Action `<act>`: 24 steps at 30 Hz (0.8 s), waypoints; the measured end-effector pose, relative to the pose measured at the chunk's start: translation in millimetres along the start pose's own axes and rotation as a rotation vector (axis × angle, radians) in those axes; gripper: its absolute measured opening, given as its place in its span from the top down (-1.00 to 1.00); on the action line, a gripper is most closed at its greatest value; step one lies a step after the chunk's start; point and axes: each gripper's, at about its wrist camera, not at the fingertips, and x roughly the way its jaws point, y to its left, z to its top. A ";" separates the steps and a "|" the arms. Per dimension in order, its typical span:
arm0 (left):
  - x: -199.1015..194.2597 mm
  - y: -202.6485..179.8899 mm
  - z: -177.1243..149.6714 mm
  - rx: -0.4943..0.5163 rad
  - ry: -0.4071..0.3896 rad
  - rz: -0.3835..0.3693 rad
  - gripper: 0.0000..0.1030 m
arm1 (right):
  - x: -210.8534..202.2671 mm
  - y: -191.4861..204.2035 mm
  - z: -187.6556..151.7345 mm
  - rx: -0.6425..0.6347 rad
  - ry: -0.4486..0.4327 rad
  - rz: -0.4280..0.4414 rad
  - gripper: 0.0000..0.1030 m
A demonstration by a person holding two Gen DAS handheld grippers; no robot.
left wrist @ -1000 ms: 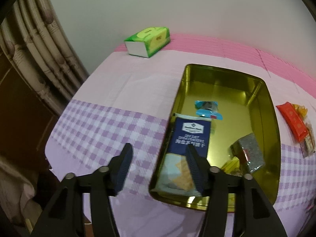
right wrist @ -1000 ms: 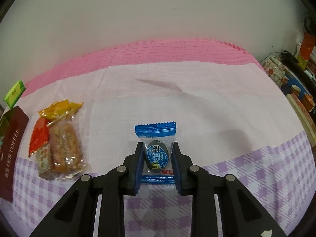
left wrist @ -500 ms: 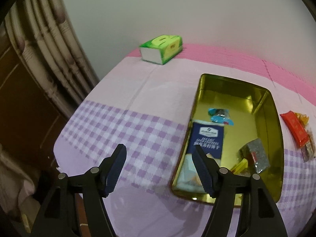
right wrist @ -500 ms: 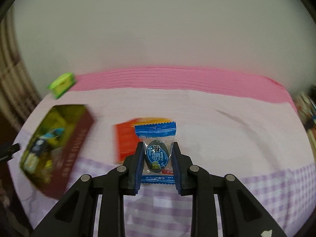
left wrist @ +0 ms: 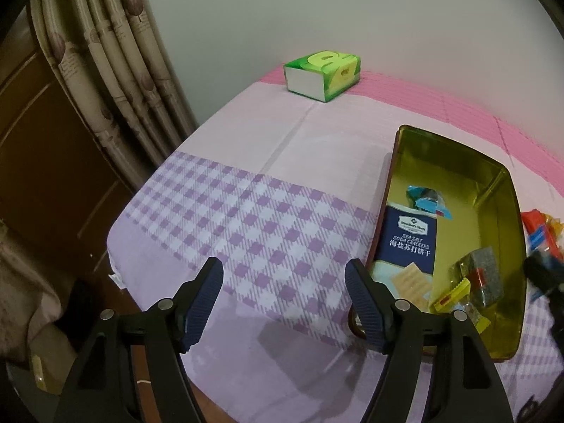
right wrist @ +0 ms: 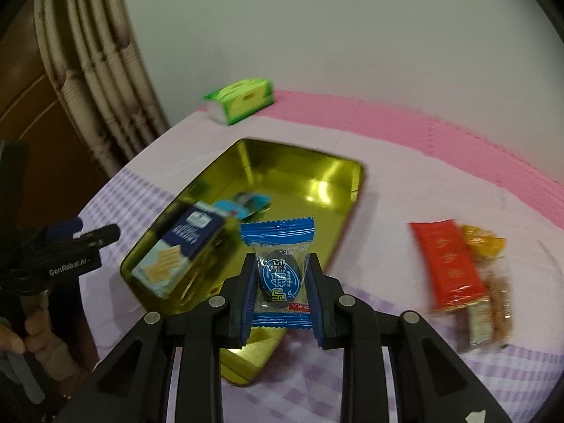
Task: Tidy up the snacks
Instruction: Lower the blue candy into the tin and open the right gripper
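Observation:
A gold tin (left wrist: 493,190) (right wrist: 299,165) lies on the checked cloth. In it are a navy soda cracker pack (left wrist: 409,243) (right wrist: 183,246), a small blue packet (left wrist: 426,201) (right wrist: 246,204), a grey packet (left wrist: 483,276) and a yellow one (left wrist: 453,294). My right gripper (right wrist: 282,278) is shut on a blue candy packet (right wrist: 278,268) over the tin's near right edge. My left gripper (left wrist: 283,299) hangs over the purple checks left of the tin, its jaws opening with nothing between them. Red (right wrist: 449,264) and orange (right wrist: 493,268) snack packs lie right of the tin.
A green tissue box (left wrist: 322,74) (right wrist: 243,98) sits at the far edge by the wall. Curtains (left wrist: 116,70) and a dark wooden door (left wrist: 42,162) stand at the left. The cloth's left edge drops off near my left gripper. A hand (right wrist: 31,328) holds the left gripper's handle.
My right gripper has swung left with the candy packet, from the open cloth to above the tin. My left gripper has drawn back left off the tin and its jaws have widened.

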 end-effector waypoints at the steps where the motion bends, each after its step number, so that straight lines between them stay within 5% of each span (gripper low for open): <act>1: 0.4 -1.0 -0.3 0.004 0.002 0.001 -0.41 | 4.2 3.3 -1.7 -0.001 0.012 0.008 0.52; 24: 3.3 -5.7 -0.8 0.026 0.026 -0.006 -0.42 | 36.2 19.9 -13.0 -0.023 0.095 -0.001 0.50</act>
